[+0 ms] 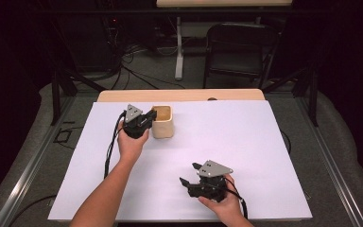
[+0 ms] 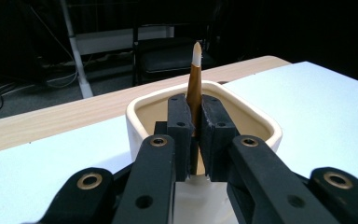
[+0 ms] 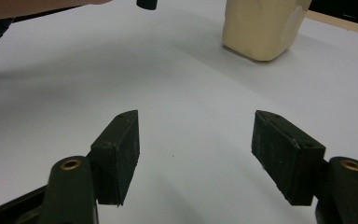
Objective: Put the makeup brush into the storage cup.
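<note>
A cream square cup (image 1: 162, 122) stands on the white sheet toward the back left. My left gripper (image 1: 150, 115) reaches over the cup's left rim. In the left gripper view my left gripper (image 2: 195, 105) is shut on a slim brown stick with a pale pointed tip (image 2: 196, 70). The stick stands upright with its lower end down inside the cup (image 2: 140, 105). My right gripper (image 1: 189, 174) rests low near the front of the sheet and points left. In its own view the right gripper (image 3: 196, 126) stands open with nothing between the jaws, and the cup (image 3: 261, 28) sits far ahead.
A white sheet (image 1: 236, 142) covers most of the wooden table (image 1: 179, 95). A black chair (image 1: 238, 47) and cables stand on the floor beyond the far edge. Metal rails run along both sides of the table.
</note>
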A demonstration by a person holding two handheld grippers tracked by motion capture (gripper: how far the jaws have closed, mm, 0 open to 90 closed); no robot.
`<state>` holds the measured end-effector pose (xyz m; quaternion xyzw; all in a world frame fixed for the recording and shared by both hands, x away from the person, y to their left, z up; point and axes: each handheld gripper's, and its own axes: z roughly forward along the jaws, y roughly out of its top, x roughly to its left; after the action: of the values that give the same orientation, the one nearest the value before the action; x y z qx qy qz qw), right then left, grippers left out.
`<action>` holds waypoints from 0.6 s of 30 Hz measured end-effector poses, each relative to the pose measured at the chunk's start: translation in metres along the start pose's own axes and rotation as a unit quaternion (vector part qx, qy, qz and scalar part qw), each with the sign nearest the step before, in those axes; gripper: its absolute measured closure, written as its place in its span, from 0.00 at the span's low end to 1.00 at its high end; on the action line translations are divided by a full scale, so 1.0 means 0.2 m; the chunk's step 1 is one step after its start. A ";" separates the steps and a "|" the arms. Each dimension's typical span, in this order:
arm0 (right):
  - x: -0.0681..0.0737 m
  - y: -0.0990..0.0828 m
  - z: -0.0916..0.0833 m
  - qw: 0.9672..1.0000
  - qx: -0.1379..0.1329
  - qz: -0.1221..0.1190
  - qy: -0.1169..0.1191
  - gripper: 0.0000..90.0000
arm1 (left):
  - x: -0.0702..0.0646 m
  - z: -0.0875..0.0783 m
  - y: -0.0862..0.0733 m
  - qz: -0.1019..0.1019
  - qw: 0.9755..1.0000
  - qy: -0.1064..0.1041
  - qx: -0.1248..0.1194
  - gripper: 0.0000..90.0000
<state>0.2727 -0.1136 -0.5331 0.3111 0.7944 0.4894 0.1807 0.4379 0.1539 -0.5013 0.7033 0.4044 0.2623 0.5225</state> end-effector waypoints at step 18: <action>0.00 0.00 0.00 1.000 0.001 0.000 0.001 0.36 | 0.01 0.00 0.00 -0.011 1.000 -0.006 -0.003 0.63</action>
<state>0.2725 -0.1130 -0.5332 0.3112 0.7951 0.4886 0.1794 0.4395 0.1565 -0.5013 0.6989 0.4082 0.2534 0.5298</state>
